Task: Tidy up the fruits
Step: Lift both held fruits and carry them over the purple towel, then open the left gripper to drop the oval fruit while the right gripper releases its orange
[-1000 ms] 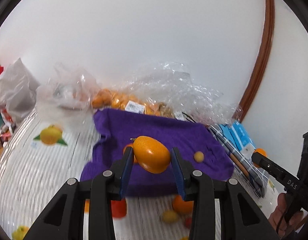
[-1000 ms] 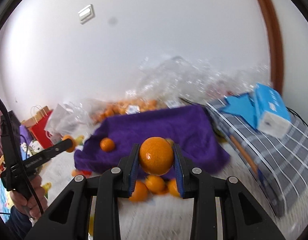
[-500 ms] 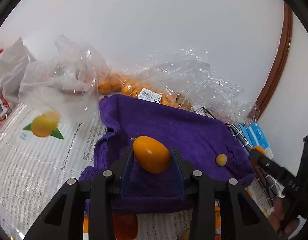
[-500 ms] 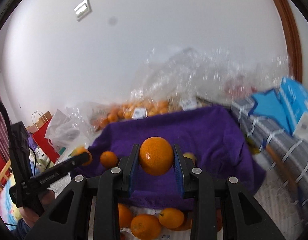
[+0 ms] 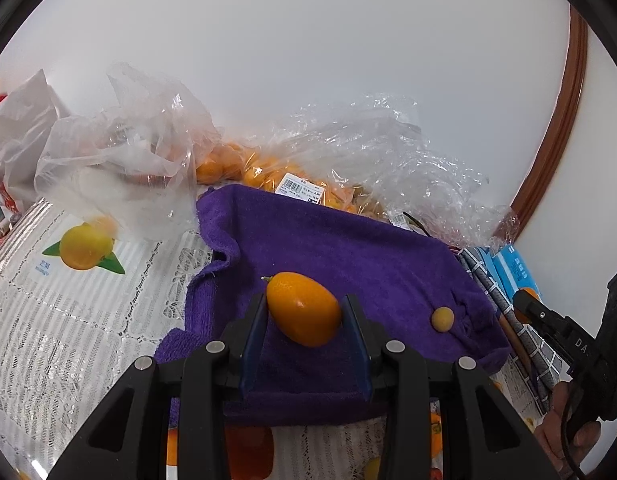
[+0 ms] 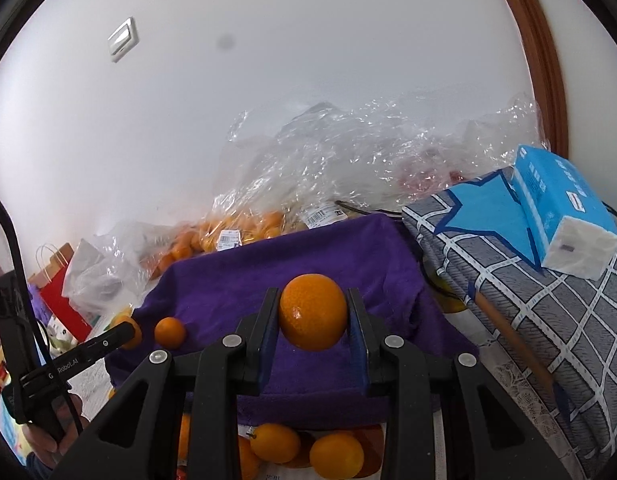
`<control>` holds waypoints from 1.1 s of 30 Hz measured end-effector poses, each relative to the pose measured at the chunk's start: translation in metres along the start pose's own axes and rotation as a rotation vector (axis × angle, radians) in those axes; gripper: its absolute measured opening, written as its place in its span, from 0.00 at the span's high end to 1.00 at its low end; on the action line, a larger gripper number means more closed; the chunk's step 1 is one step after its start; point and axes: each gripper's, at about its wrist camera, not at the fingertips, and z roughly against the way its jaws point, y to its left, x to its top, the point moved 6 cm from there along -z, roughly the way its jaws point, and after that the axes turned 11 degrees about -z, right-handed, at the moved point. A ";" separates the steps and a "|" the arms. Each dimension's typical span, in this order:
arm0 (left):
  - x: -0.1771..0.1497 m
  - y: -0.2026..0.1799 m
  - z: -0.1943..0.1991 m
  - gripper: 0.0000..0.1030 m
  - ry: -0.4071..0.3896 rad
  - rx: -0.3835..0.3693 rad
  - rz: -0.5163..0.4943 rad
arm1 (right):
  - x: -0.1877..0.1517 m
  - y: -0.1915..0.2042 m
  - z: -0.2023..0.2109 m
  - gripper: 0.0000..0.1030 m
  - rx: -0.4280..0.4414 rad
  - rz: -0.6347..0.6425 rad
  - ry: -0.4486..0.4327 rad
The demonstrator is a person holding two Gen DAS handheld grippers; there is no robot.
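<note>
Partly hidden: bagged oranges (image 6: 228, 240) blur past counting. Your left gripper (image 5: 304, 316) pinches one oval fruit (image 5: 304, 314), your right gripper (image 6: 313, 312) one round orange (image 6: 313, 311), both above the purple towel's (image 5: 348, 248) near edge.

- A table (image 5: 68, 344) is being covered by a white lace cloth (image 5: 36, 360)
- A purple towel (image 5: 348, 248), clear bags of oranges (image 5: 268, 172) and loose oranges (image 6: 336, 456) are being carried on it
</note>
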 end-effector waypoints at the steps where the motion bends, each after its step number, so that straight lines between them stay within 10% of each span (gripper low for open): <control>1: 0.000 0.000 0.000 0.65 0.002 0.003 -0.001 | 0.000 0.000 0.000 0.69 -0.002 0.002 -0.001; 33: -0.012 -0.003 -0.015 0.65 0.078 0.002 0.012 | -0.037 0.005 -0.043 0.69 -0.105 0.109 0.177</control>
